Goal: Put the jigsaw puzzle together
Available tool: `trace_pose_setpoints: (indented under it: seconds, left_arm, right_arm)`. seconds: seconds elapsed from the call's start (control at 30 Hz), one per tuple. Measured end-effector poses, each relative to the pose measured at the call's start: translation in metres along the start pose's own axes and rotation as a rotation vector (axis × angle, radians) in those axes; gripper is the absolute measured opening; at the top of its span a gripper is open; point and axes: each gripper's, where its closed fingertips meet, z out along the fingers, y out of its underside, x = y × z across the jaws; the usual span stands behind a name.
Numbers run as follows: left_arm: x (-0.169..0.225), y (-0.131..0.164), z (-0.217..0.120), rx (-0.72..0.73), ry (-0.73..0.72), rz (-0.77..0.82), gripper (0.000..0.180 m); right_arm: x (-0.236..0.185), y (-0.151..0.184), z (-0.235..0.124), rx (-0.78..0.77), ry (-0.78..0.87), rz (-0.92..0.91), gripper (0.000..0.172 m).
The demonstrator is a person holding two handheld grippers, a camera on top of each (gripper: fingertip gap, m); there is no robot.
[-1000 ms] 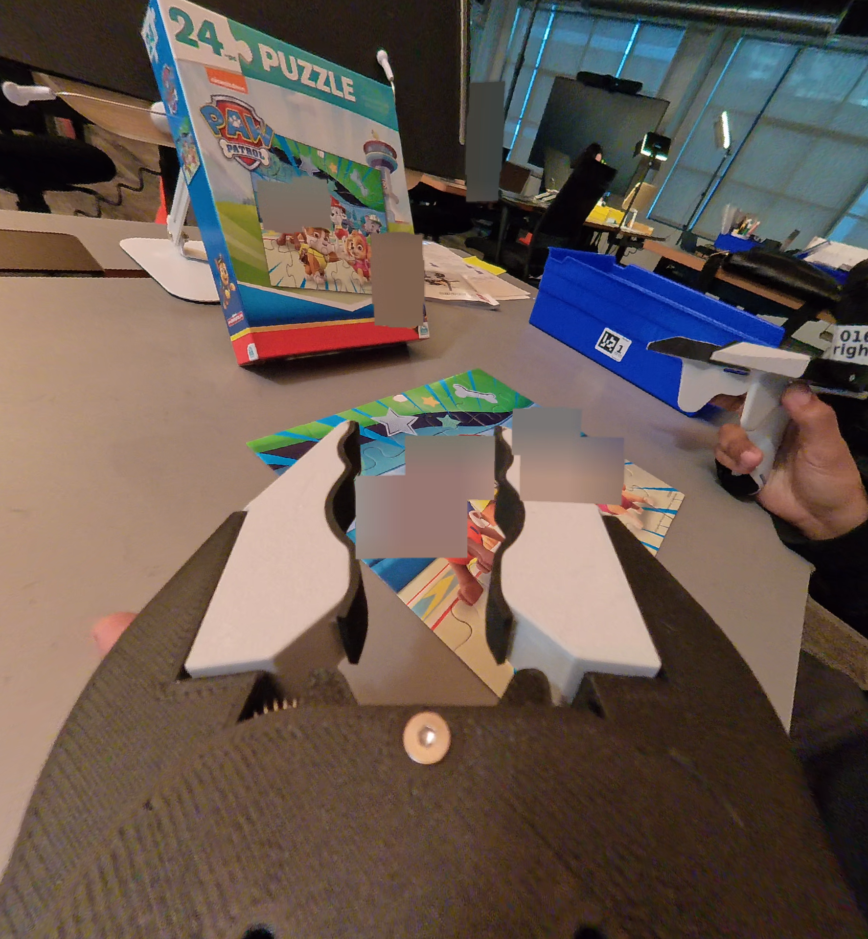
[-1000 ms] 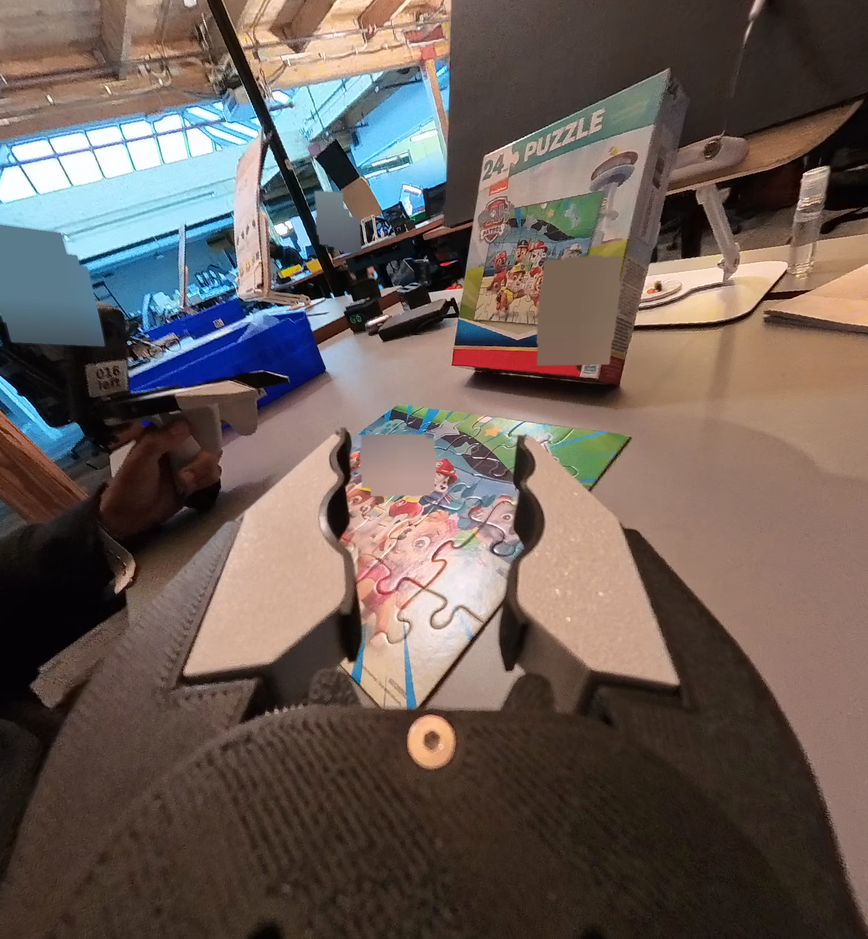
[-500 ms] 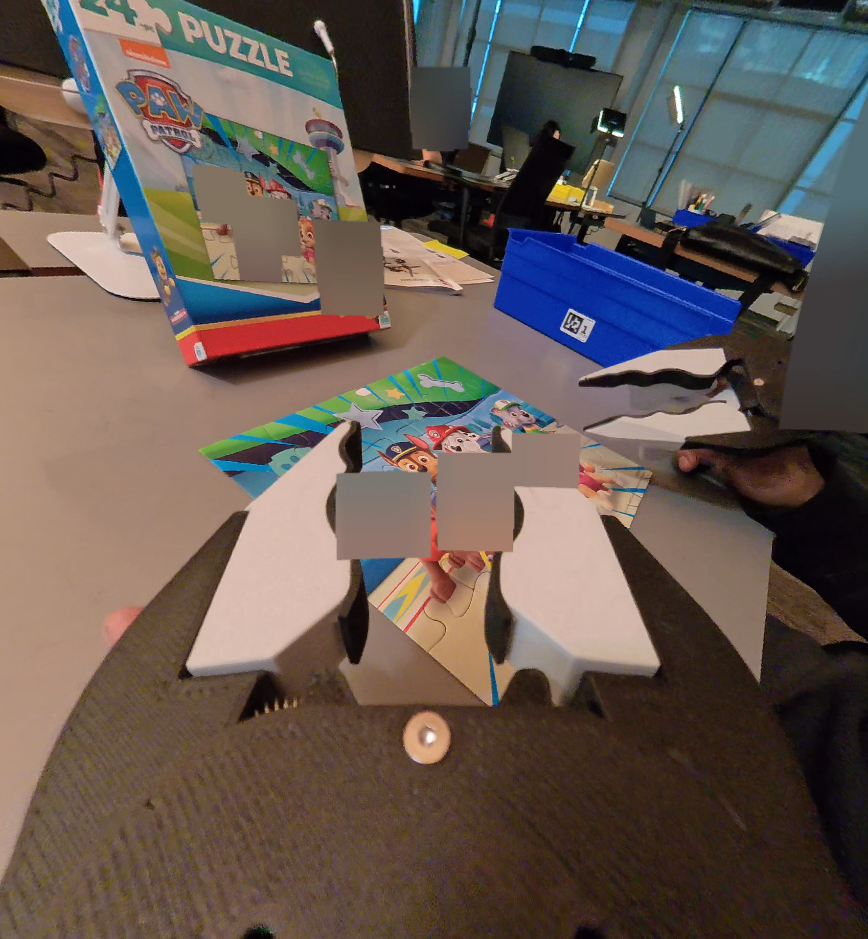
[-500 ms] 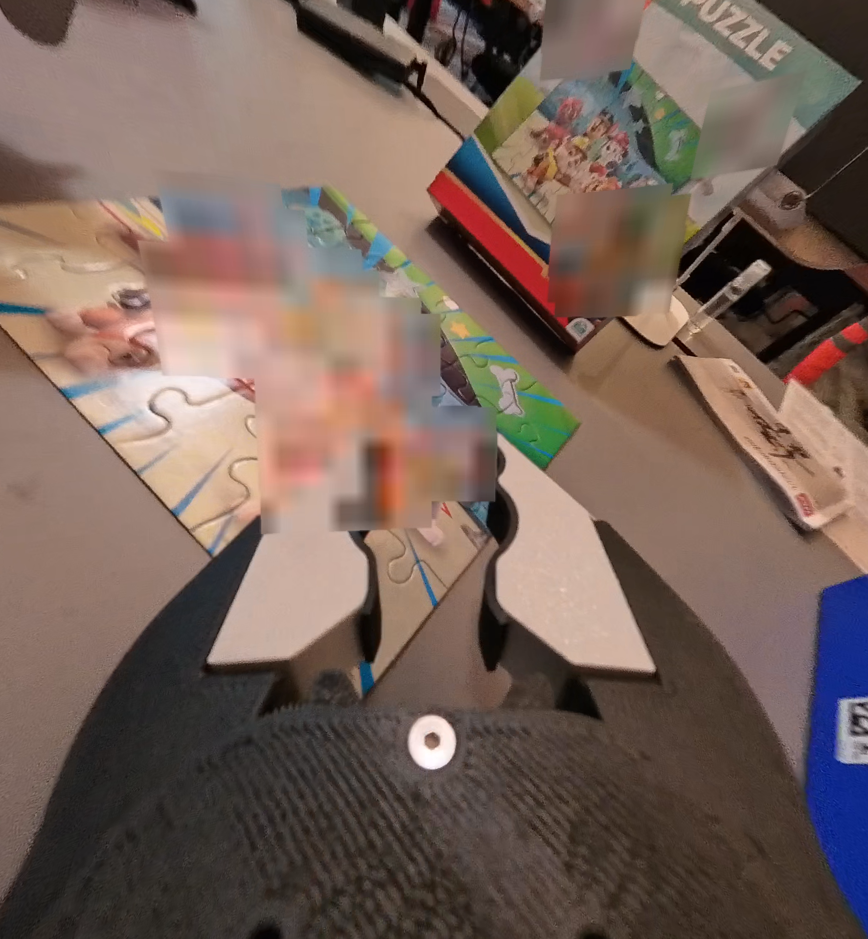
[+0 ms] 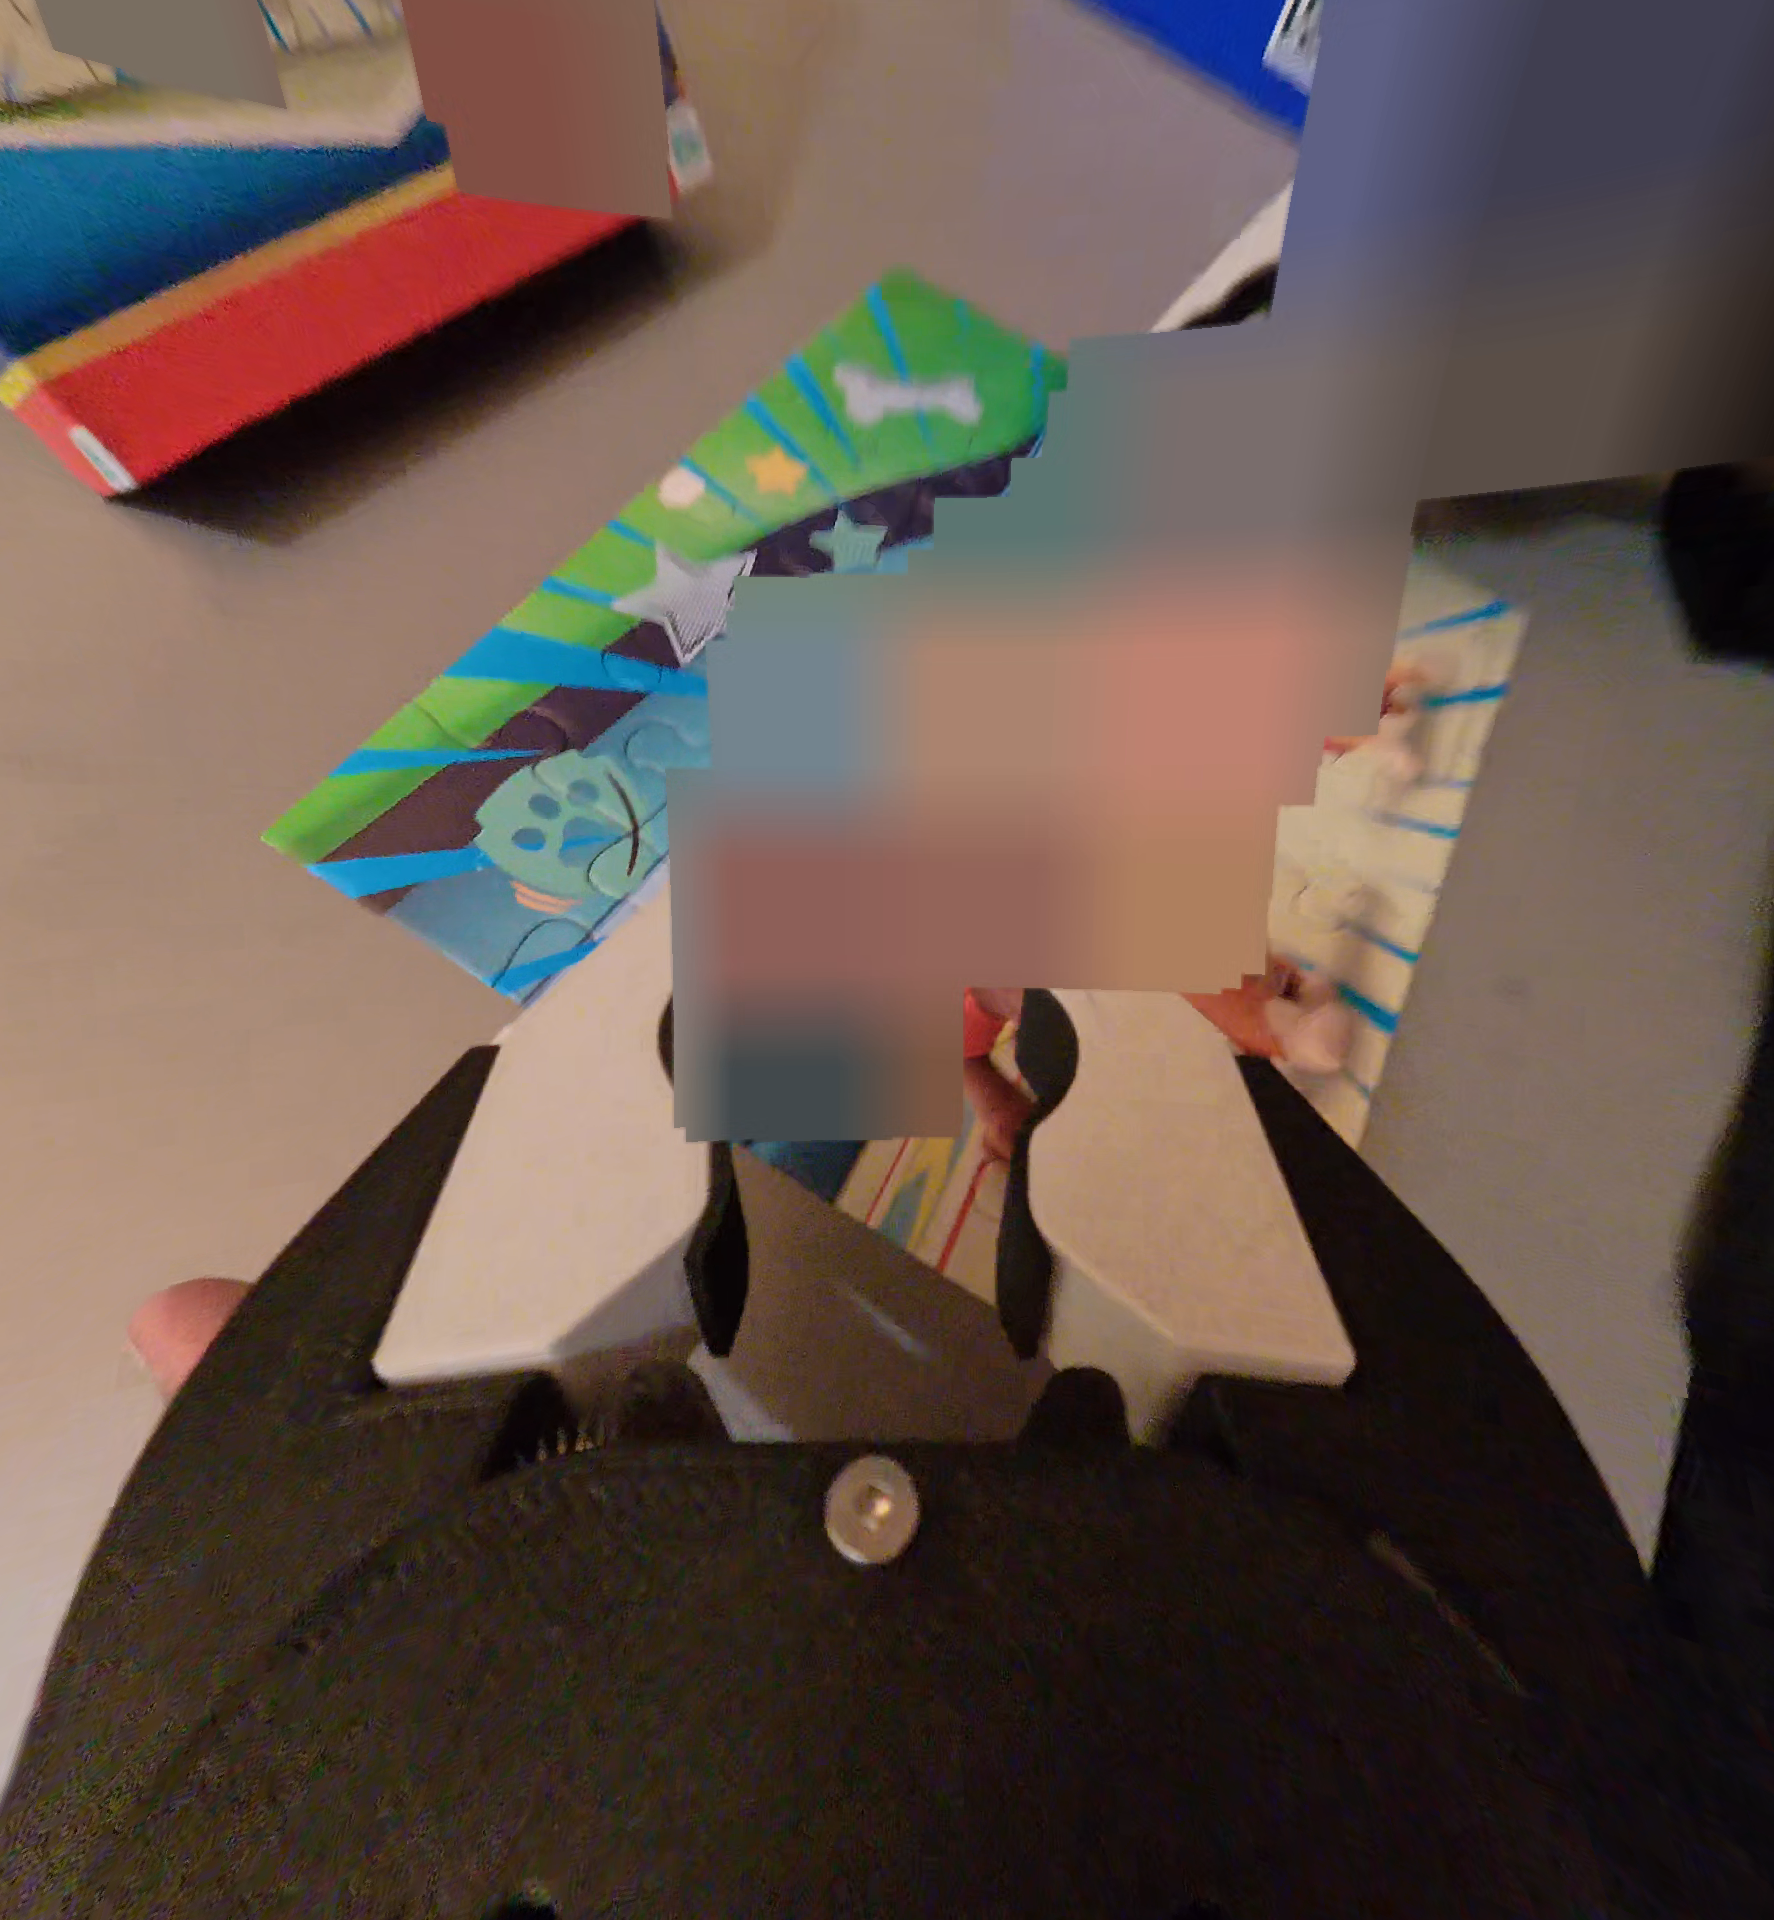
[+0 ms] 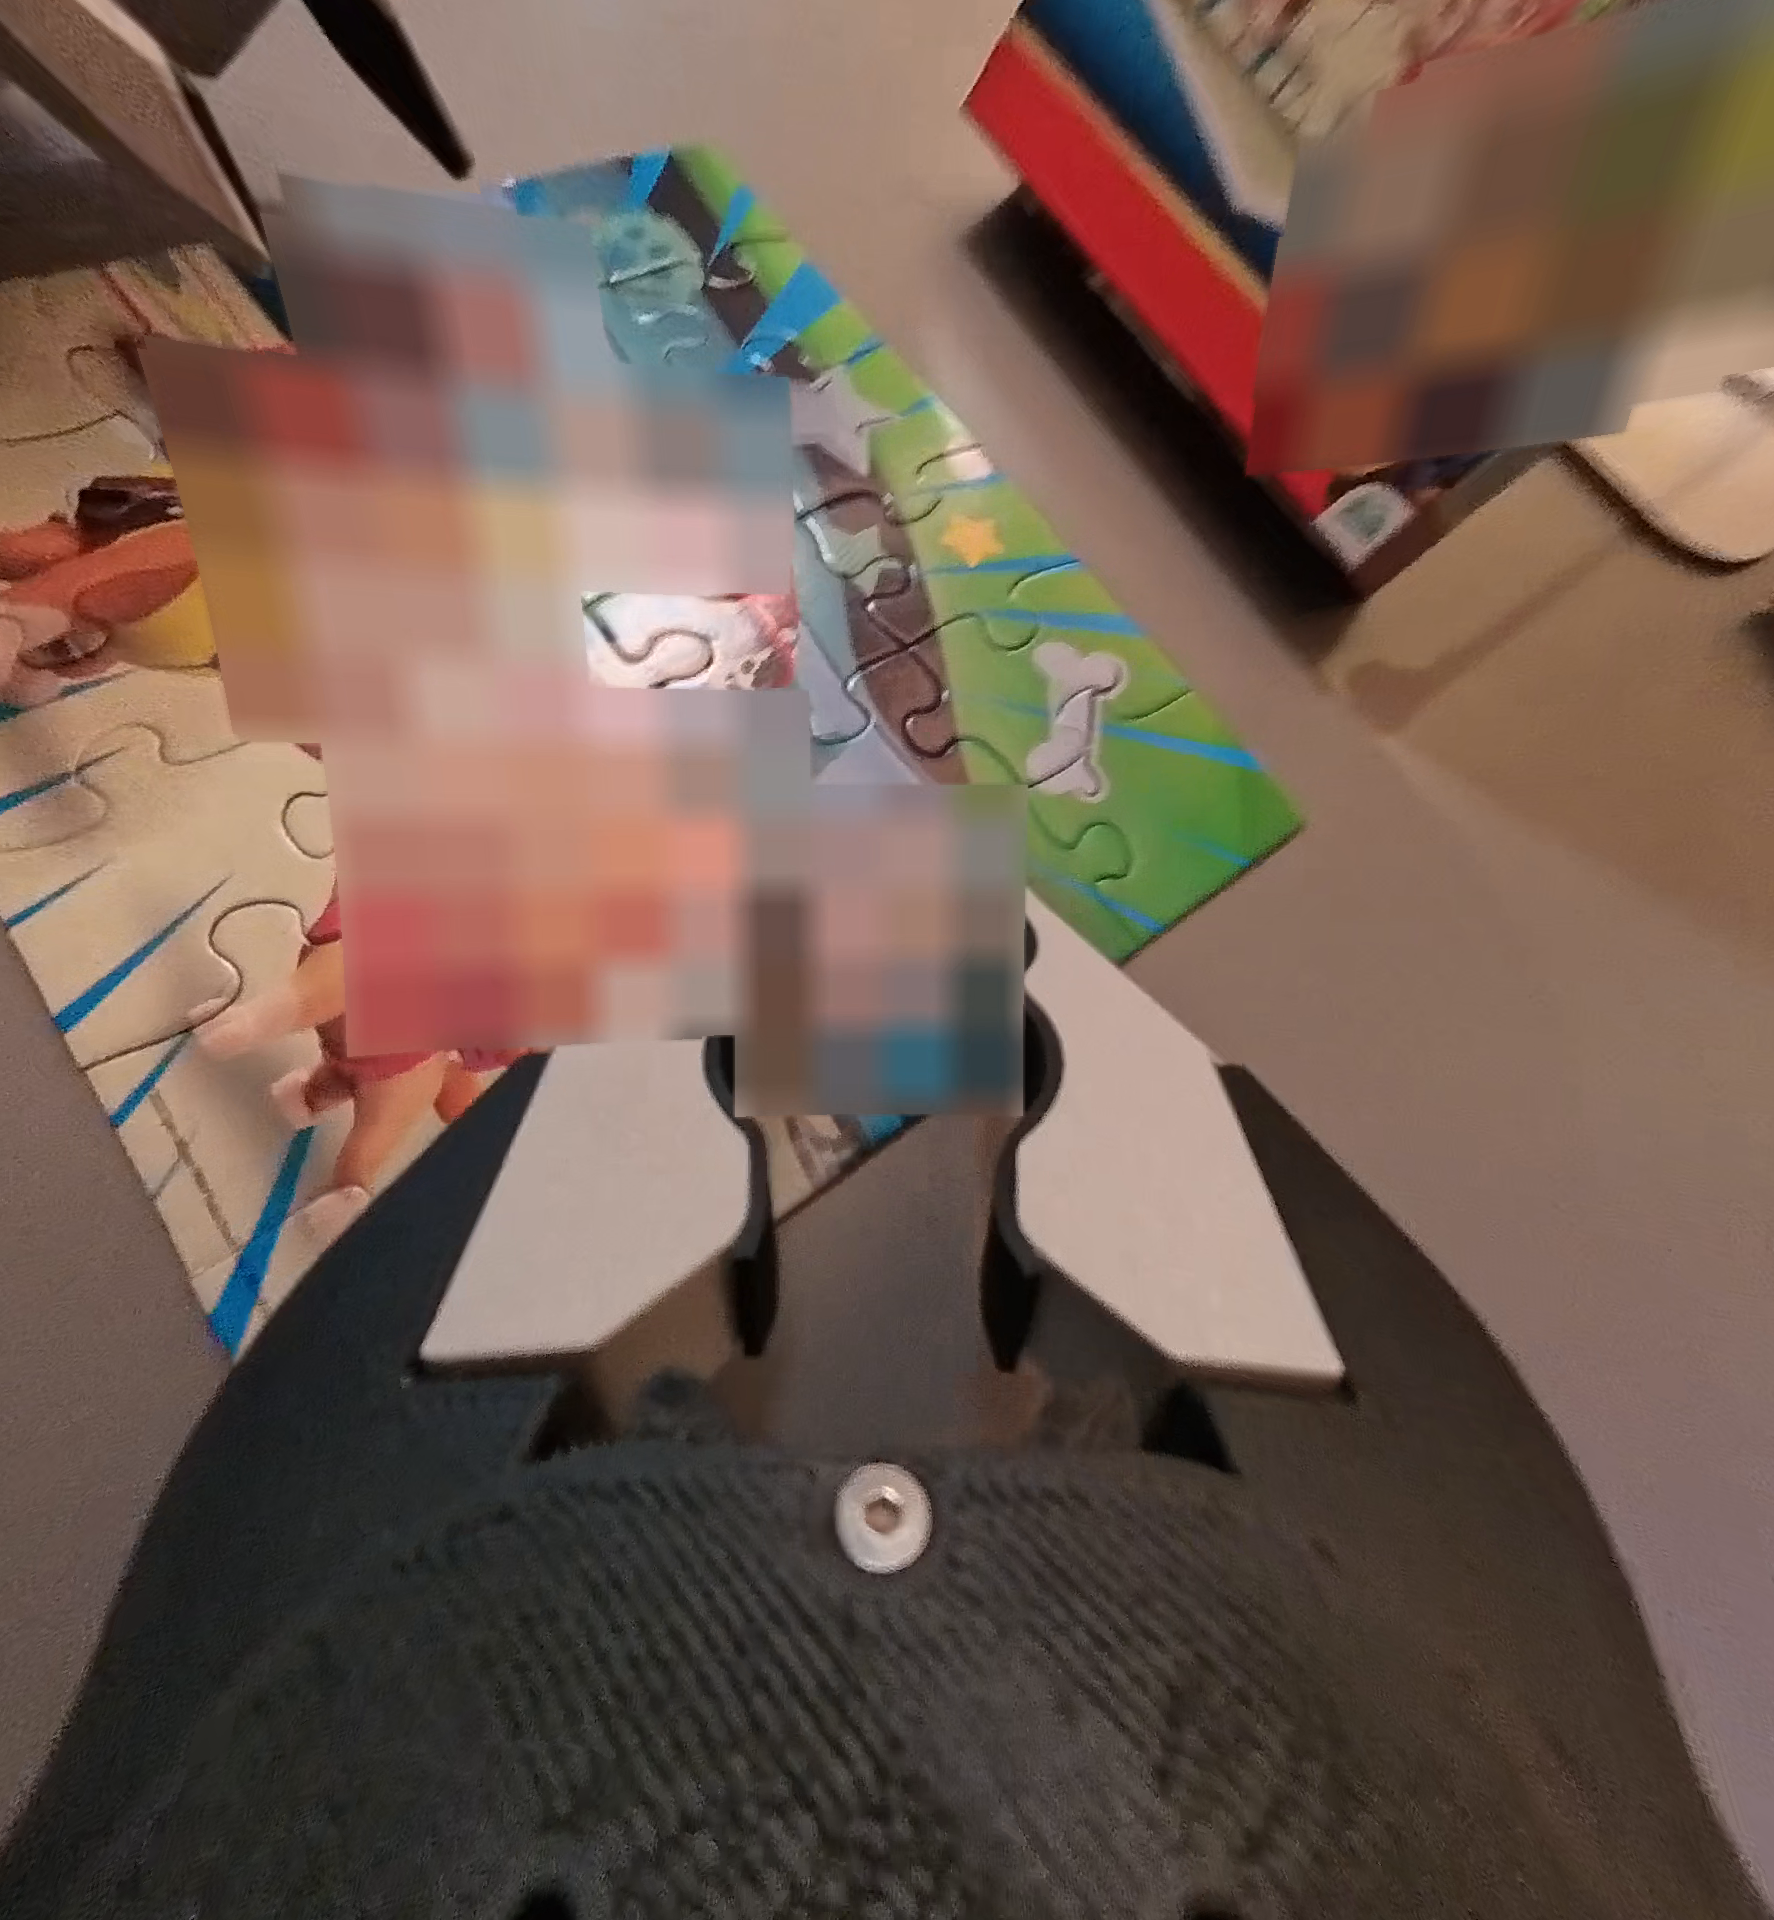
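Two hand-held grippers close over an assembled jigsaw puzzle (image 5: 550, 748) lying flat on a grey table (image 5: 135, 727), w/ the puzzle's box (image 5: 270, 343) propped upright just beyond its green edge.

The left gripper (image 5: 867, 1049) hovers low over the near corner of the puzzle; the picture lies dead ahead of its fingers and runs away up and to the right, long axis diagonal, toward the box. Its jaws stand apart w/ nothing seen between the pads, though mosaic patches hide the fingertips, so contact w/ the puzzle can't be told.

The right gripper (image 6: 878, 1049) comes at the same sheet from the opposite side: puzzle (image 6: 1122, 727) directly in front, green strip to its right, box (image 6: 1122, 208) further right and beyond. Jaws parted, tips masked too; no piece visibly clamped.

Both tools look about equally near the puzzle, approx. at opposite corners. Part of the left tool (image 6: 135, 125) shows at the top left of the right view.
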Motion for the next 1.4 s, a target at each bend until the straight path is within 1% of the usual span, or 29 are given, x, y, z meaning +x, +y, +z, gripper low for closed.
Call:
trace_pose_setpoints:
  seconds: [0.07,0.13,0.2,0.23,0.33,0.47,0.53,0.6,0.73,0.8,0.83,0.87,0.97,1.0,1.07,1.1,1.13,1.17,1.23,1.33,1.4]
  left_arm:
    - [-0.001,0.011,0.002,-0.070,-0.018,0.000,0.052]
    - [0.002,0.020,0.001,-0.095,-0.021,-0.018,0.052]
    - [0.005,0.030,0.000,-0.120,-0.031,-0.042,0.052]
    - [0.006,0.030,-0.001,-0.104,-0.039,-0.046,0.052]
    - [0.018,0.036,-0.005,-0.119,-0.029,-0.072,0.047]
    - [0.032,0.048,-0.013,-0.166,-0.068,-0.003,0.046]
    - [0.036,0.054,-0.018,-0.174,-0.091,0.023,0.045]
    - [0.039,0.058,-0.022,-0.175,-0.096,0.035,0.045]
    - [0.040,0.059,-0.025,-0.155,-0.070,0.009,0.044]
    - [0.041,0.059,-0.026,-0.167,-0.040,0.013,0.045]
    - [0.040,0.059,-0.028,-0.179,-0.027,0.013,0.049]
    - [0.036,0.057,-0.030,-0.184,-0.024,0.004,0.053]
    - [0.026,0.038,-0.032,-0.141,0.002,-0.016,0.052]
    - [0.026,0.030,-0.030,-0.120,0.015,-0.019,0.048]
    - [0.030,0.019,-0.018,-0.109,0.048,-0.021,0.032]
    - [0.028,0.019,-0.011,-0.133,0.033,-0.006,0.017]
    - [0.025,0.020,-0.005,-0.161,0.008,0.020,0.000]
    - [0.023,0.021,0.001,-0.181,-0.003,0.046,0.000]
    - [0.022,0.020,0.011,-0.198,-0.006,0.031,0.000]
    - [0.019,0.023,0.020,-0.223,-0.032,0.030,0.000]
    - [0.019,0.021,0.022,-0.208,-0.043,0.050,0.000]
  right_arm:
    - [-0.006,0.005,0.002,-0.034,-0.053,0.048,0.050]
    - [-0.011,0.009,-0.001,-0.049,-0.077,0.089,0.057]
    - [-0.017,0.012,-0.004,-0.055,-0.085,0.112,0.055]
    - [-0.019,0.013,-0.006,-0.056,-0.084,0.117,0.053]
    - [-0.027,0.015,-0.011,-0.060,-0.054,0.158,0.044]
    - [-0.049,0.016,-0.019,-0.063,-0.023,0.179,0.030]
    - [-0.062,0.017,-0.024,-0.062,-0.022,0.184,0.030]
    - [-0.076,0.018,-0.029,-0.060,-0.041,0.173,0.034]
    - [-0.084,0.019,-0.033,-0.057,-0.052,0.148,0.031]
    - [-0.085,0.017,-0.032,-0.061,-0.090,0.166,0.035]
    - [-0.085,0.014,-0.031,-0.063,-0.112,0.175,0.038]
    - [-0.085,0.010,-0.030,-0.064,-0.137,0.175,0.040]
    - [-0.077,-0.007,-0.021,-0.065,-0.149,0.120,0.037]
    - [-0.074,-0.013,-0.015,-0.068,-0.151,0.092,0.034]
    - [-0.072,-0.026,0.001,-0.077,-0.165,0.039,0.029]
    - [-0.074,-0.033,0.009,-0.076,-0.182,0.013,0.020]
    - [-0.080,-0.043,0.016,-0.059,-0.216,-0.017,0.006]
    - [-0.088,-0.053,0.023,-0.033,-0.255,-0.038,0.000]
    - [-0.103,-0.068,0.036,-0.014,-0.329,-0.056,0.000]
    - [-0.116,-0.070,0.054,-0.062,-0.384,-0.129,0.000]
    - [-0.113,-0.065,0.064,-0.096,-0.363,-0.163,0.000]
